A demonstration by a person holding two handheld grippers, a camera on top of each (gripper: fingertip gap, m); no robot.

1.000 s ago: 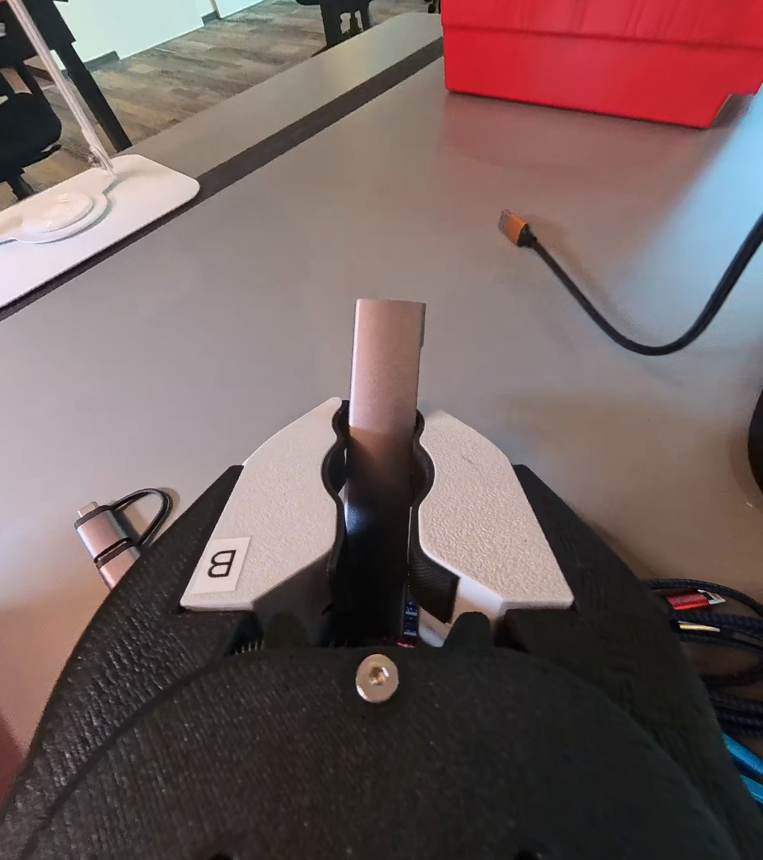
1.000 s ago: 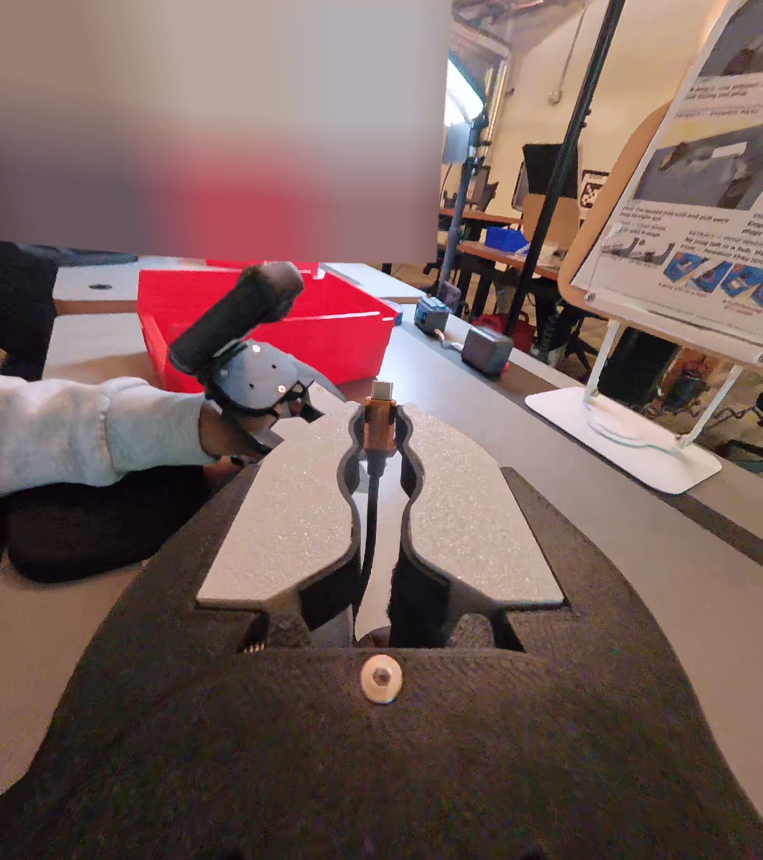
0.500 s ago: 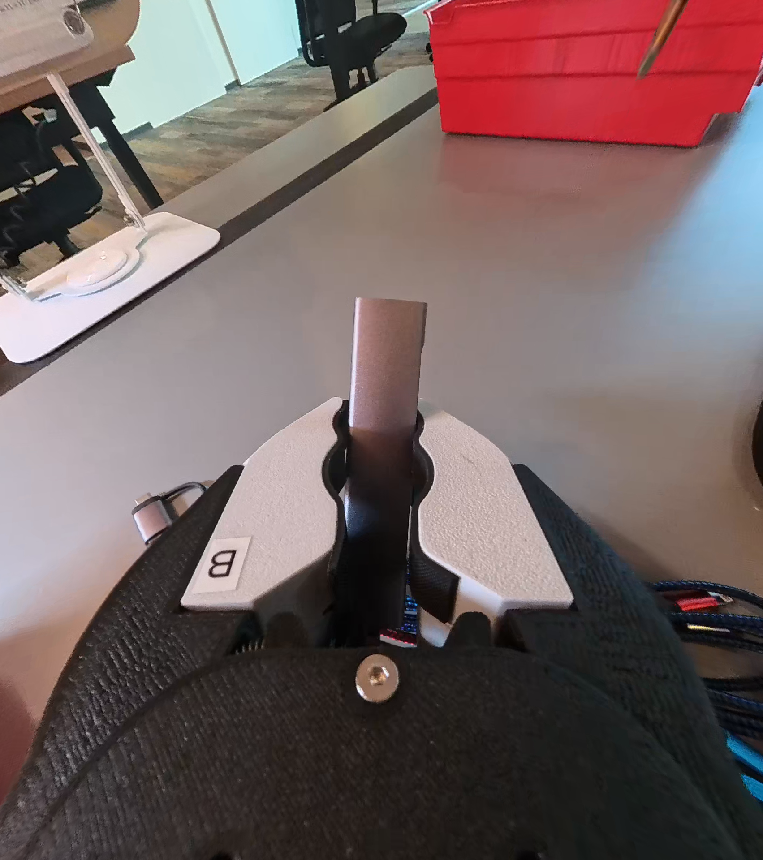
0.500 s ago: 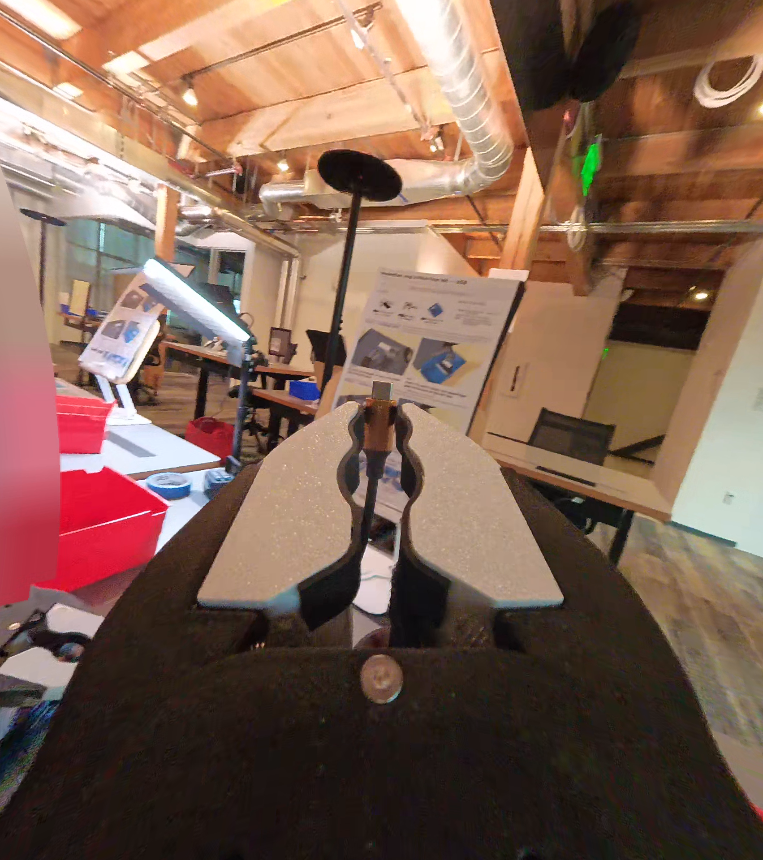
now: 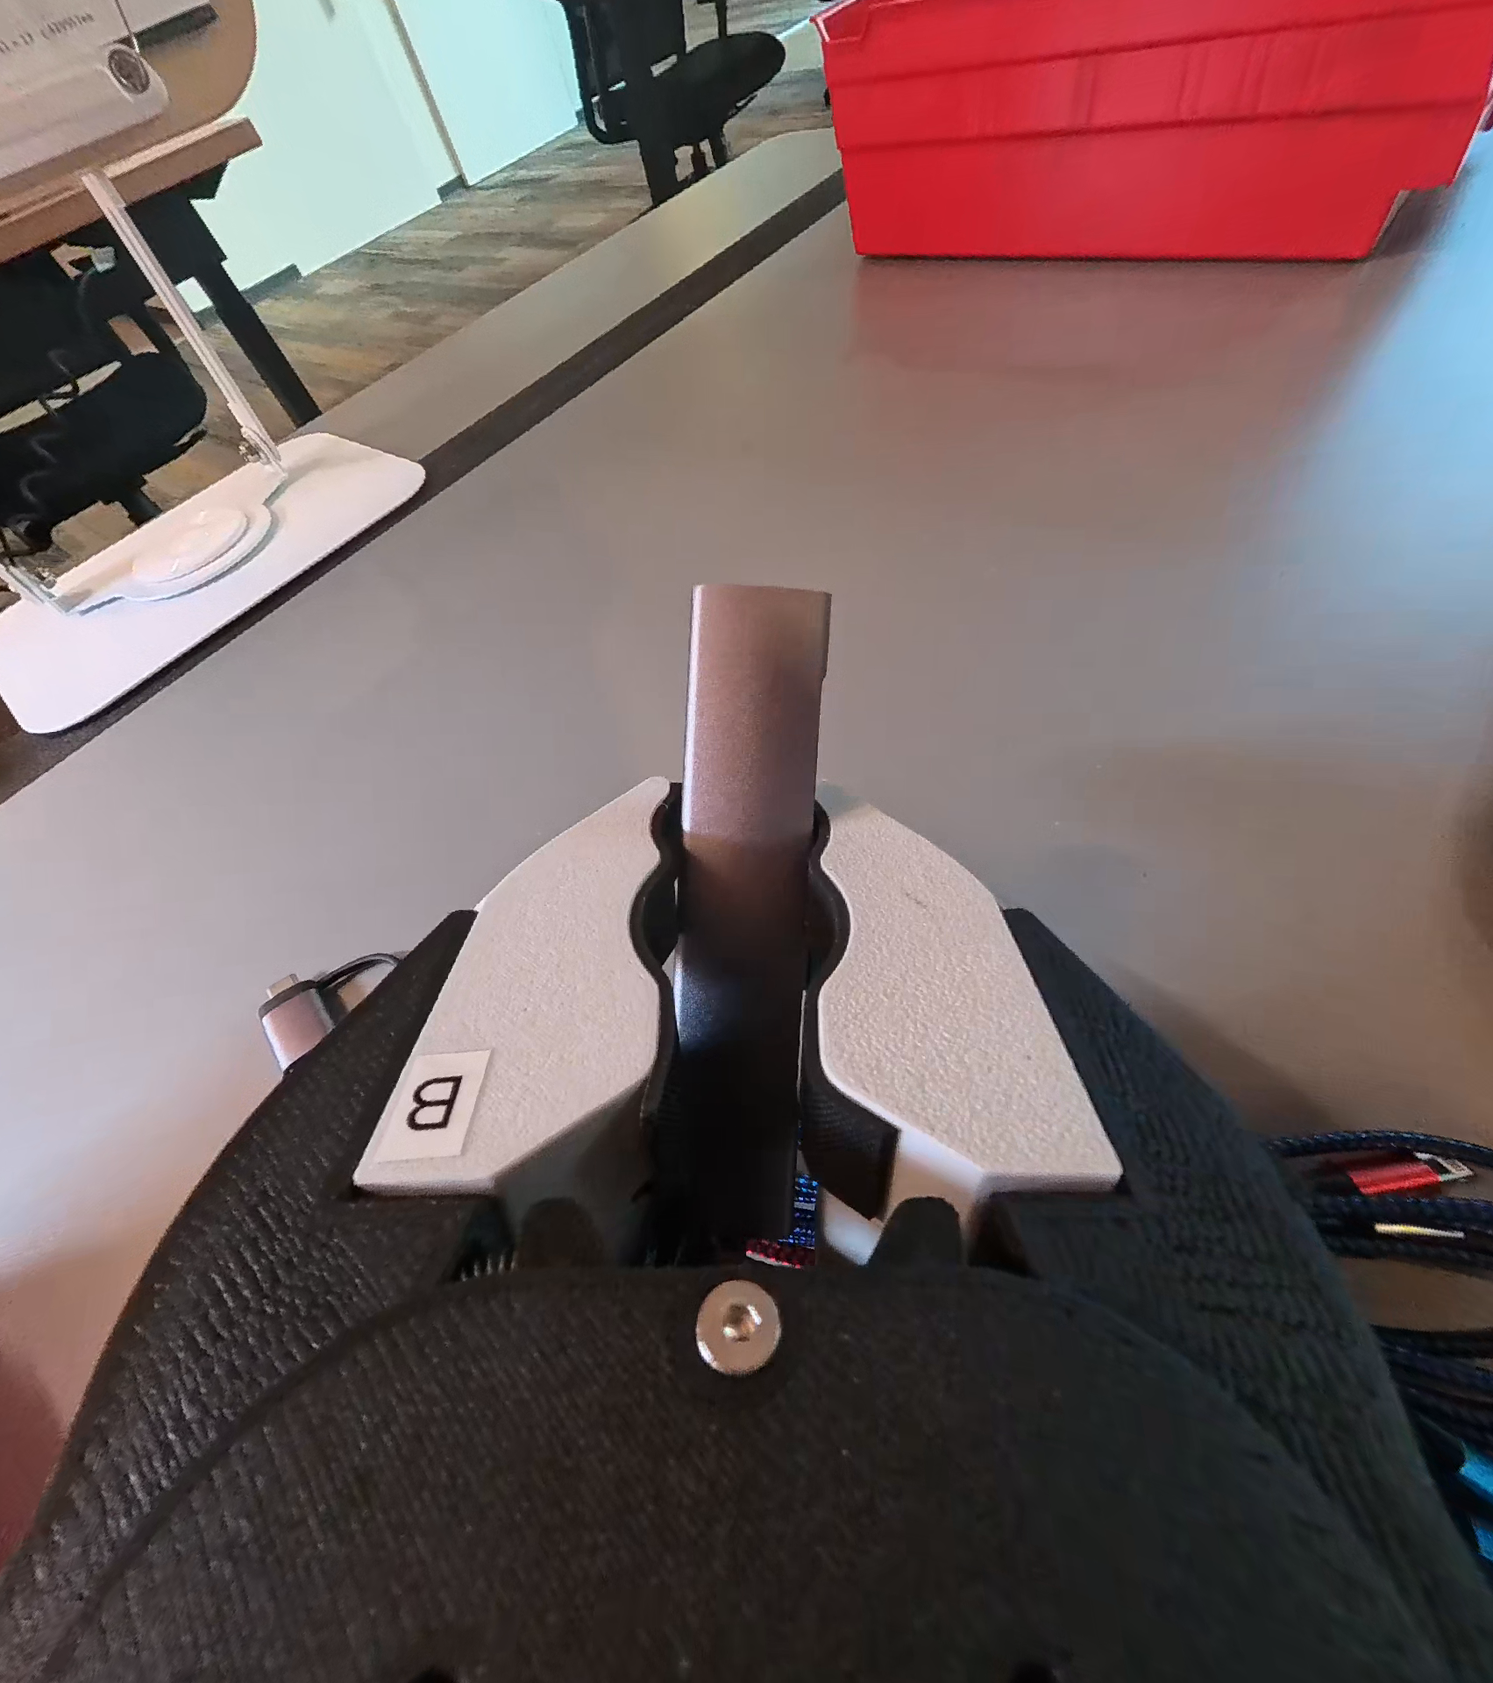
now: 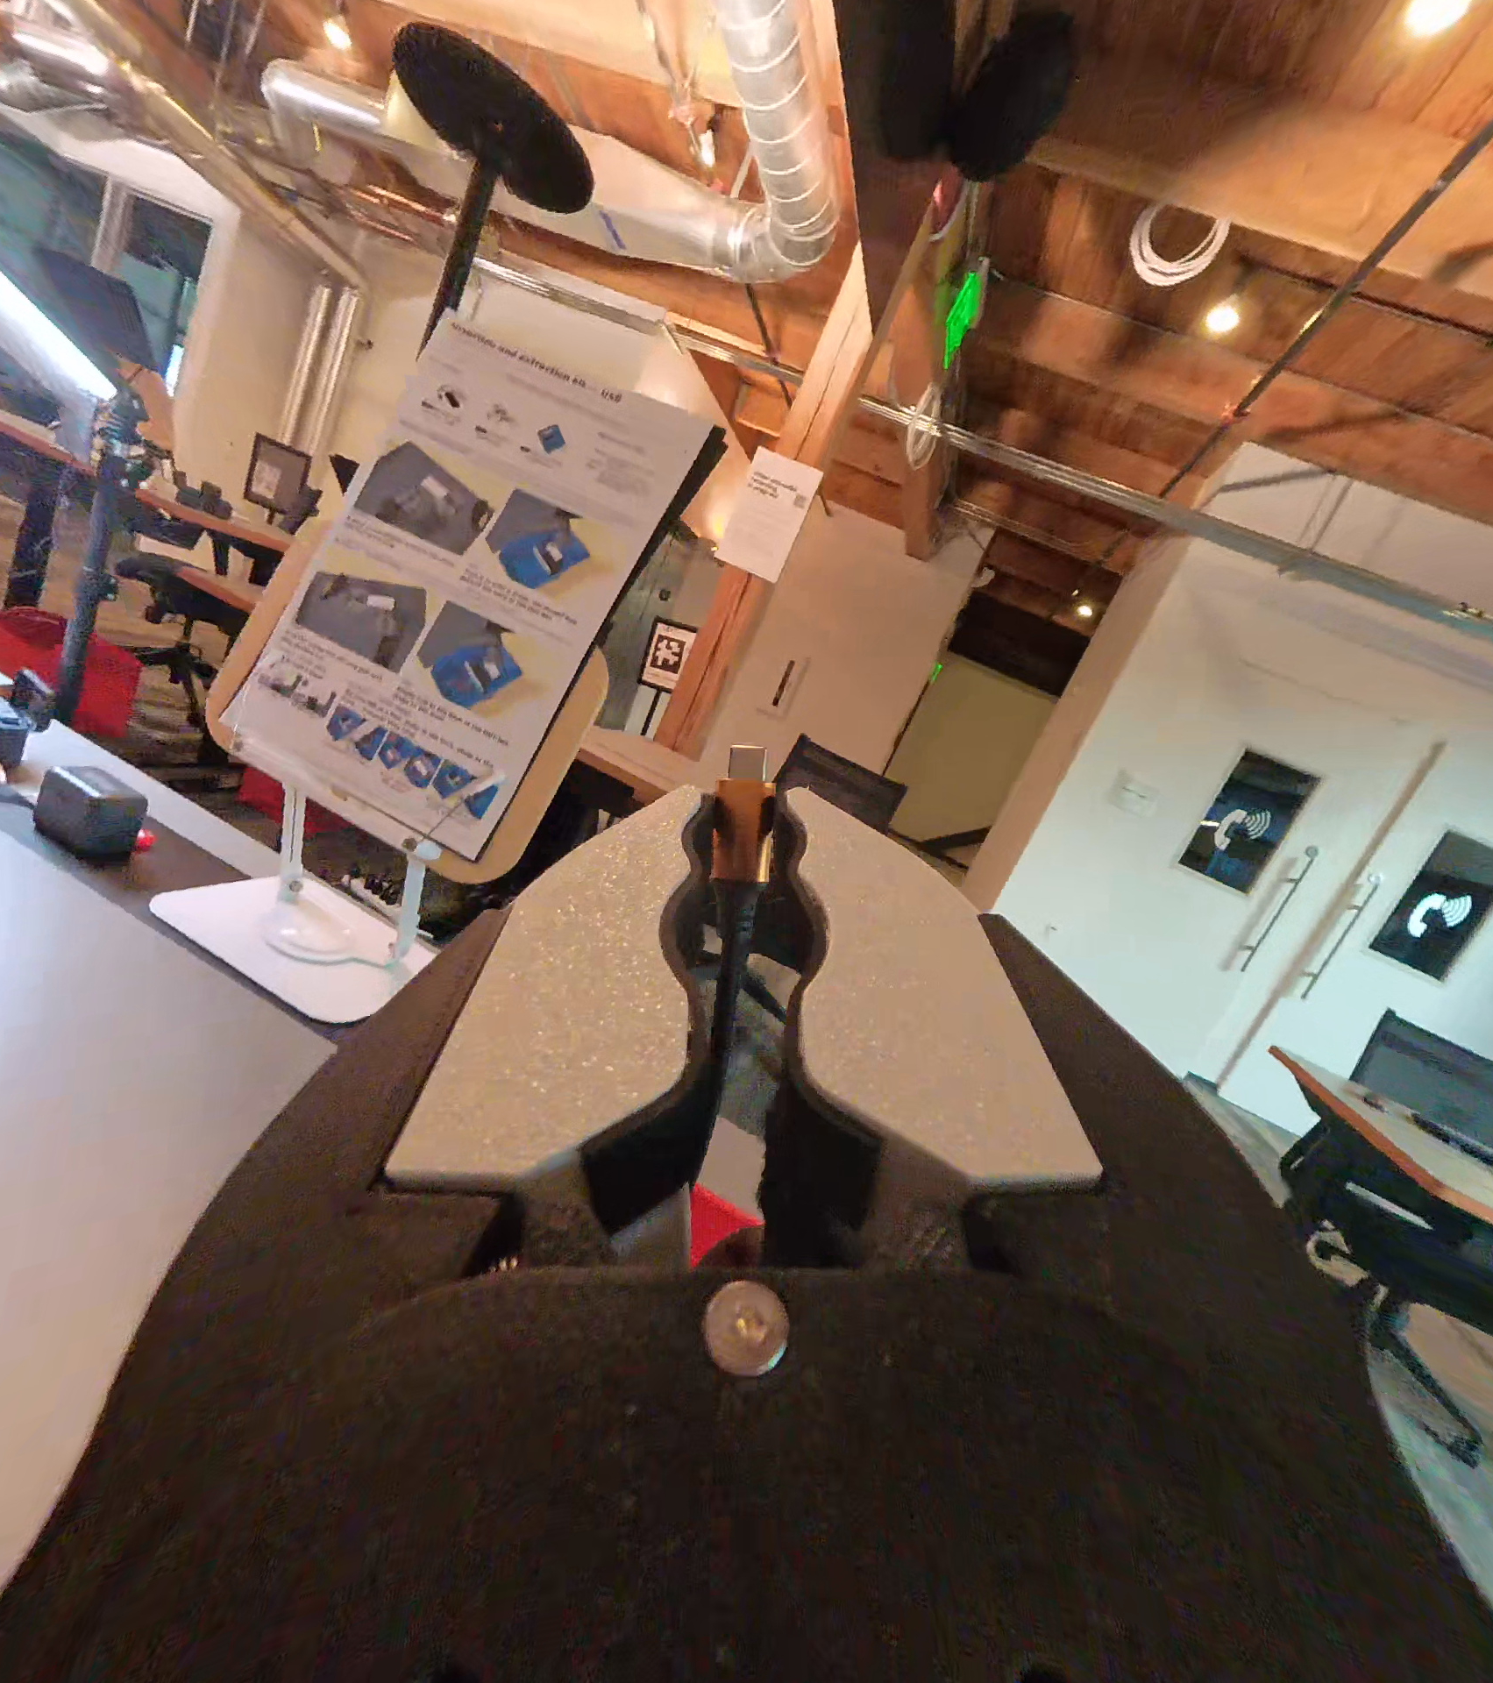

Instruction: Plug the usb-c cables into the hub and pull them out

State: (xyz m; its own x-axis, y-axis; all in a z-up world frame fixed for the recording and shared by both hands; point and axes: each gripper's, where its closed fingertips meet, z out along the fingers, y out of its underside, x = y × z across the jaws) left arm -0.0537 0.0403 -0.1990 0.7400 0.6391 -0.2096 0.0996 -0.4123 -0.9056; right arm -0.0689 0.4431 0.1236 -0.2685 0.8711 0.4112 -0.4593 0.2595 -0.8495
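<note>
so the right gripper (image 6: 744,801) has swung its clamped orange usb-c plug (image 6: 742,831) up off the surface, away from the hub (image 5: 756,729) clenched in the left gripper (image 5: 747,810), so plugging's still pending.

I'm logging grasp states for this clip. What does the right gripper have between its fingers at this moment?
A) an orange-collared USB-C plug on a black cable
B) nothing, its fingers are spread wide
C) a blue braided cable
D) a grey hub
A: in the right wrist view the right gripper is shut on the orange-collared USB-C plug, metal tip pointing forward, black cable trailing back between the fingers.
</note>
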